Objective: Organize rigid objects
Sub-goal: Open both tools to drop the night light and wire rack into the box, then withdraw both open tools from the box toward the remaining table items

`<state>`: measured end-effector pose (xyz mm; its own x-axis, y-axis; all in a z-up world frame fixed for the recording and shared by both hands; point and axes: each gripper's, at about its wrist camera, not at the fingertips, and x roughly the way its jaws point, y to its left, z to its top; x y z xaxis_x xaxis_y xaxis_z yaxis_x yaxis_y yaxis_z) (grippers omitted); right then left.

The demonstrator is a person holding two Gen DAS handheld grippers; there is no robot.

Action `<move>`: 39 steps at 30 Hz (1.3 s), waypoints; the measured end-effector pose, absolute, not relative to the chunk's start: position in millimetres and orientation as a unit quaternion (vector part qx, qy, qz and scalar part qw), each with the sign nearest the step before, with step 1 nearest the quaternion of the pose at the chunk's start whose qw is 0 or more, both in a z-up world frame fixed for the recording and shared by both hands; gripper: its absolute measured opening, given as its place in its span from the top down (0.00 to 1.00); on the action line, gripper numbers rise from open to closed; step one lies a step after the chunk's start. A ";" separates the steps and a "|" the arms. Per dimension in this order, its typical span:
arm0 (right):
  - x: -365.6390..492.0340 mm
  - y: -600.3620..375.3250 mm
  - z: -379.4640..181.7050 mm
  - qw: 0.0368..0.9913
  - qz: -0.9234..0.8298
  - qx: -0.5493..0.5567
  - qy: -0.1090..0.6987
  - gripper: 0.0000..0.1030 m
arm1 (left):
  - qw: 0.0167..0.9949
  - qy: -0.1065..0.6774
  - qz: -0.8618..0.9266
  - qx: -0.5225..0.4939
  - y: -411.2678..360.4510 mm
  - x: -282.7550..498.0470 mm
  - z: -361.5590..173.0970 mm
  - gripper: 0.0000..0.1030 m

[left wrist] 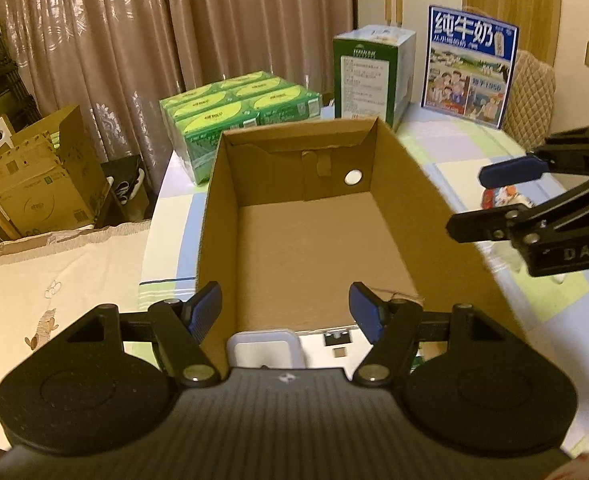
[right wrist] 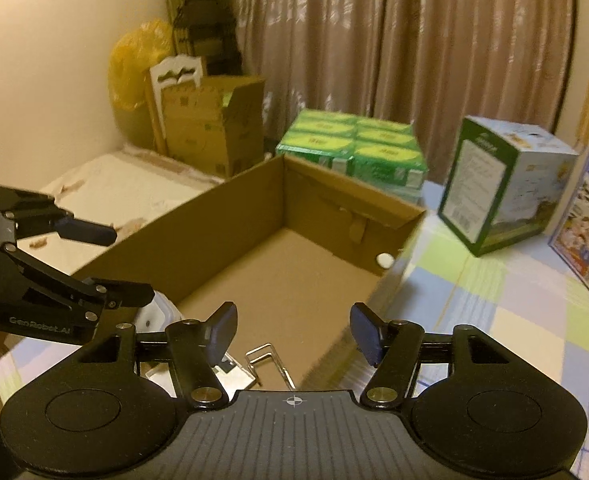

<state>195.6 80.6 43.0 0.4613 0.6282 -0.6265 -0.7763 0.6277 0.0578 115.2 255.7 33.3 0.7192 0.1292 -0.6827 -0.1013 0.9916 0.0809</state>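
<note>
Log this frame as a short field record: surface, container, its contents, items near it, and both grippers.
surface: table with pastel check cloth
container: open cardboard box, upright
contents: nothing visible inside
behind box: green carton pack, green-white box, blue milk carton
front of box: white lidded tub, metal piece, wire clip
left gripper: open, holding nothing
right gripper: open, holding nothing
</note>
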 end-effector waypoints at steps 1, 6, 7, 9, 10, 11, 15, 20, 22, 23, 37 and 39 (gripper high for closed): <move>191.7 72.7 48.0 0.850 0.411 -0.112 0.309 0.42 | 0.928 0.367 0.061 0.015 252.4 112.2 37.0 0.36; 171.3 33.2 67.7 0.866 0.392 -0.086 0.298 0.42 | 0.935 0.353 0.046 0.001 228.2 96.2 54.1 0.36; 166.3 24.5 70.8 0.868 0.388 -0.080 0.298 0.42 | 0.936 0.350 0.043 -0.001 221.7 92.3 57.9 0.36; 157.1 7.7 75.9 0.875 0.375 -0.069 0.298 0.41 | 0.938 0.345 0.037 -0.007 210.3 84.9 64.2 0.36; 152.0 -1.5 78.1 0.878 0.370 -0.064 0.298 0.41 | 0.939 0.342 0.034 -0.009 204.0 81.2 66.9 0.36; 147.1 -9.6 79.5 0.880 0.364 -0.059 0.299 0.41 | 0.940 0.340 0.032 -0.011 198.3 77.7 69.3 0.36; 129.6 -41.5 82.5 0.885 0.350 -0.038 0.303 0.40 | 0.941 0.336 0.022 -0.018 173.8 61.6 75.4 0.34; 106.8 -82.6 83.7 0.896 0.328 -0.016 0.300 0.38 | 0.942 0.336 0.011 -0.025 147.8 47.9 75.4 0.29; 99.3 -97.4 84.6 0.898 0.321 -0.008 0.300 0.38 | 0.941 0.338 0.006 -0.025 138.3 44.8 73.8 0.28; 96.0 -104.3 84.4 0.900 0.317 -0.004 0.299 0.37 | 0.940 0.340 0.004 -0.025 132.9 43.4 72.9 0.27; 64.2 -187.2 57.8 0.916 0.231 0.036 0.326 0.19 | 0.935 0.354 -0.029 -0.012 71.5 33.8 49.9 0.13; 62.9 -197.7 53.1 0.917 0.219 0.041 0.331 0.18 | 0.934 0.357 -0.033 -0.009 63.5 35.8 46.2 0.12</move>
